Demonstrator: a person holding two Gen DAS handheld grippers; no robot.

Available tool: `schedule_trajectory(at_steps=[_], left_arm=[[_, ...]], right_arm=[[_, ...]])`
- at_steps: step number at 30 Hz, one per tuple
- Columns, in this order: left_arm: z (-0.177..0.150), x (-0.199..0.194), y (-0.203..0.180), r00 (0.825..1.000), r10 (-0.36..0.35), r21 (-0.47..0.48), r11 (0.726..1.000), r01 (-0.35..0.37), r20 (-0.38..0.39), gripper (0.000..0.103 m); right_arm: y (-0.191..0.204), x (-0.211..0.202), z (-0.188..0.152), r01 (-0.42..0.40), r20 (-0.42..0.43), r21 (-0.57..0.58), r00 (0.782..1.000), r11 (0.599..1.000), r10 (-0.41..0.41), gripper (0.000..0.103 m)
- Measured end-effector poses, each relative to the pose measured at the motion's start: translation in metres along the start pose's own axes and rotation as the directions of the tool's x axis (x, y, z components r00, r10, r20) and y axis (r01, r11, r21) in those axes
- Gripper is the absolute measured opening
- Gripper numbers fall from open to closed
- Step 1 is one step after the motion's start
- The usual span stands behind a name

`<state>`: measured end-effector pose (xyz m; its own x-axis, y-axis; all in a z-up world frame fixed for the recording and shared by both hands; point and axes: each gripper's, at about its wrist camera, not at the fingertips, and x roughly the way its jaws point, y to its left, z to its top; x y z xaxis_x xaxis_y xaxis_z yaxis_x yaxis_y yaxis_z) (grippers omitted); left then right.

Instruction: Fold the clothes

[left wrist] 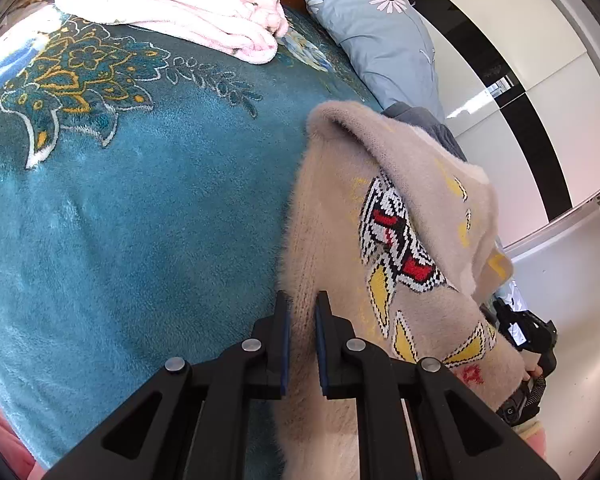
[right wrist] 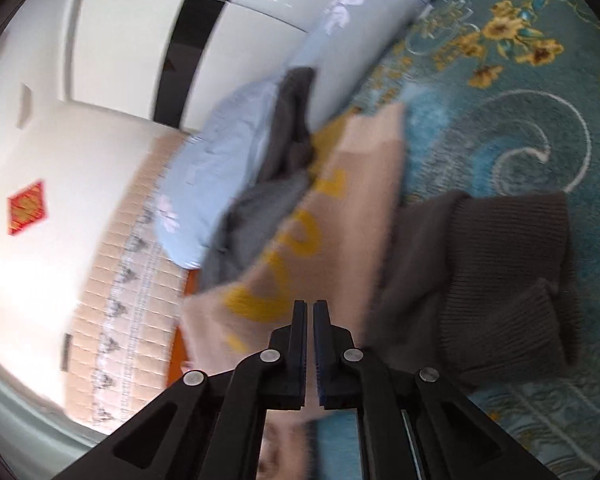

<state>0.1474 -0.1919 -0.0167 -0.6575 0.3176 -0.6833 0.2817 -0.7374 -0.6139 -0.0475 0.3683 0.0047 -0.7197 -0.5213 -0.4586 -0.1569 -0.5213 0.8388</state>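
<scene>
Both the left gripper (left wrist: 303, 304) and right gripper (right wrist: 310, 308) are clamped on the beige sweater's (left wrist: 340, 216) 6 o'clock edge; the knit appears soft, limp and light, so grip hems.

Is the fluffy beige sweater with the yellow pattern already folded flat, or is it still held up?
Held up, not folded flat. The fluffy beige sweater hangs from the left gripper, shut on its edge, above the teal blanket.

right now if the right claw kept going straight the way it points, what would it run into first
Most likely the fuzzy beige sweater with yellow lettering, which lies right ahead of the right claw and seems pinched between its fingers. The picture is blurred, so depth is uncertain; the dark brown ribbed knit sits off to one side.
</scene>
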Motion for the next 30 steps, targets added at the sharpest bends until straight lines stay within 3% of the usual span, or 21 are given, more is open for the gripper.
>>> schedule_trajectory(at_steps=[1,4,8,13,16,21,23,26,30], left_arm=[[0.0,0.0,0.0,1.0,0.001,0.0,1.0,-0.001,-0.001,0.011],[0.001,0.001,0.0,1.0,0.001,-0.004,1.0,-0.001,-0.004,0.011],[0.001,0.004,0.0,1.0,0.002,-0.009,1.0,-0.002,-0.01,0.011],[0.002,0.007,-0.001,1.0,0.004,-0.01,1.0,-0.004,-0.014,0.011],[0.002,0.007,-0.001,1.0,0.003,-0.009,1.0,-0.003,-0.015,0.011],[0.004,0.008,-0.001,1.0,0.004,-0.004,1.0,-0.004,-0.019,0.011],[0.004,0.008,-0.002,1.0,0.008,0.002,1.0,-0.008,-0.021,0.011],[0.004,0.009,-0.005,0.999,0.011,0.021,1.0,-0.01,-0.031,0.011],[0.002,0.01,-0.015,0.998,-0.019,0.067,0.998,0.022,-0.056,0.011]], right_arm=[[-0.001,0.004,0.001,0.008,-0.009,0.002,1.0,1.0,-0.008,0.008],[-0.003,0.013,0.005,0.067,-0.01,0.015,0.998,0.998,-0.067,0.039],[0.003,0.017,0.004,0.143,-0.005,-0.004,0.99,0.99,-0.143,0.039],[0.011,0.031,0.003,0.281,-0.025,-0.049,0.959,0.958,-0.282,0.039],[0.012,0.042,0.008,0.32,-0.028,-0.04,0.947,0.947,-0.321,0.039],[0.006,0.044,0.008,0.259,-0.015,0.026,0.966,0.966,-0.259,0.036],[0.004,0.038,0.005,0.221,-0.006,0.047,0.975,0.974,-0.221,0.012],[-0.001,0.015,0.01,0.169,0.051,0.102,0.983,0.98,-0.175,0.01],[0.013,-0.037,0.029,0.091,0.174,0.048,0.98,0.995,-0.099,0.009]])
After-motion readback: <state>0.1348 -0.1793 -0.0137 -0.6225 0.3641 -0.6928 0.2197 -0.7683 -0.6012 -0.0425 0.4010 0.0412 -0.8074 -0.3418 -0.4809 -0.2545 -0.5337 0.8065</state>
